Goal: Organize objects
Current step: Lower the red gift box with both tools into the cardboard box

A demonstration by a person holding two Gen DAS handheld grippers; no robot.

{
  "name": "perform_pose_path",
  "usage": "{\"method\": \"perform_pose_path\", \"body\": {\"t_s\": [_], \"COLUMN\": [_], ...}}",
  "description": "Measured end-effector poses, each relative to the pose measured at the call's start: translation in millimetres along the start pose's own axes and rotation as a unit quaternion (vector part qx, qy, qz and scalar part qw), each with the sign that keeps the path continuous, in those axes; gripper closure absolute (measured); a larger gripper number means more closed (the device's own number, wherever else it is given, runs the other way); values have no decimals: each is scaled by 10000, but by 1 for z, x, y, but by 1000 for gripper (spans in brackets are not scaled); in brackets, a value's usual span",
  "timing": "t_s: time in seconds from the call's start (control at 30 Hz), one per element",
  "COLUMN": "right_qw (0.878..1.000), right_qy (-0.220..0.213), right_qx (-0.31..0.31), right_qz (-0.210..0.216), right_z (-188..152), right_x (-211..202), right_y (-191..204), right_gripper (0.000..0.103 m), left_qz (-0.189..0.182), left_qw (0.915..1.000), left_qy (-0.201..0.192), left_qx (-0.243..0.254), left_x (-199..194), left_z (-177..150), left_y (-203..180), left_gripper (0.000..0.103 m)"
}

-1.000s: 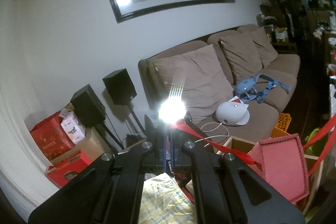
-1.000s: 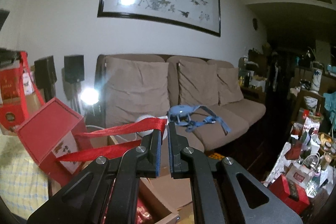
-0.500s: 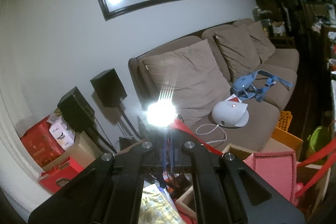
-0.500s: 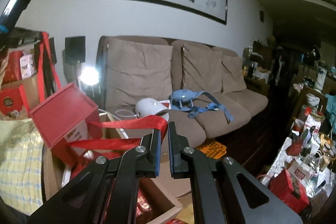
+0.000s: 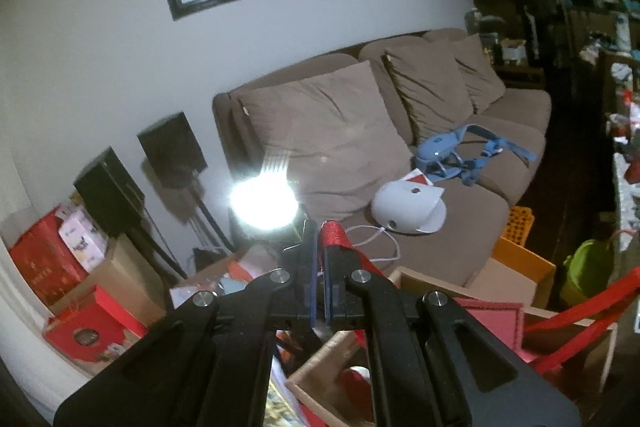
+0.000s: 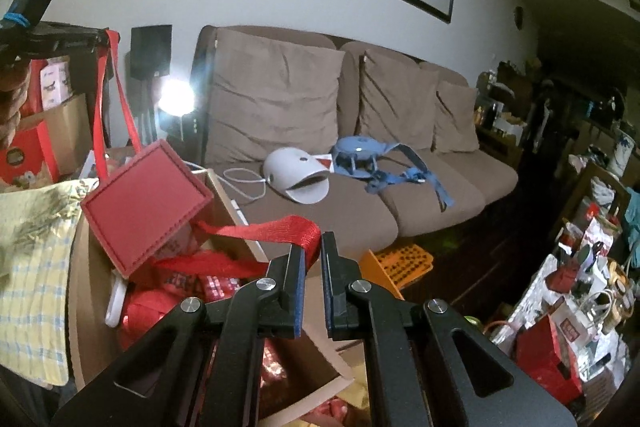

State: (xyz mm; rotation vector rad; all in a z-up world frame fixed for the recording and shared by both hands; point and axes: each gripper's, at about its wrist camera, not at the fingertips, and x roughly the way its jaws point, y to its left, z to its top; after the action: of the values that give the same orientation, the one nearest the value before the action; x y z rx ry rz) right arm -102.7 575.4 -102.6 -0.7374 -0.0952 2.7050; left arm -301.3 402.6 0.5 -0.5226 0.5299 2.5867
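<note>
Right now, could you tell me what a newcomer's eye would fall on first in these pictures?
Probably the red box hanging tilted over an open cardboard box, slung by red straps pinched in the right gripper and the left gripper. Next, the glaring lamp beside the brown sofa, where a white dome-shaped device lies.

Your left gripper [image 5: 319, 233]: jaws closed, pinching a red strap.
Your right gripper [image 6: 313, 247]: jaws closed, pinching a red strap, tilted downward.
</note>
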Motion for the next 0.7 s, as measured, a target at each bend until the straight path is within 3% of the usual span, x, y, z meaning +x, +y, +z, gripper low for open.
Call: {"method": "perform_pose_path", "body": {"t_s": [0.7], "right_qw": [9991], "right_qy": [306], "right_qx": [-231], "right_qz": [197], "right_z": [-6], "right_x": [7], "right_y": [16], "right_gripper": [99], "left_qz": [-369], "left_qw": [9990], "left_qy": [240], "left_qx": [-16], "left_x": [-7], "left_z": [-26], "left_y": [-28], "left_gripper": [100]}}
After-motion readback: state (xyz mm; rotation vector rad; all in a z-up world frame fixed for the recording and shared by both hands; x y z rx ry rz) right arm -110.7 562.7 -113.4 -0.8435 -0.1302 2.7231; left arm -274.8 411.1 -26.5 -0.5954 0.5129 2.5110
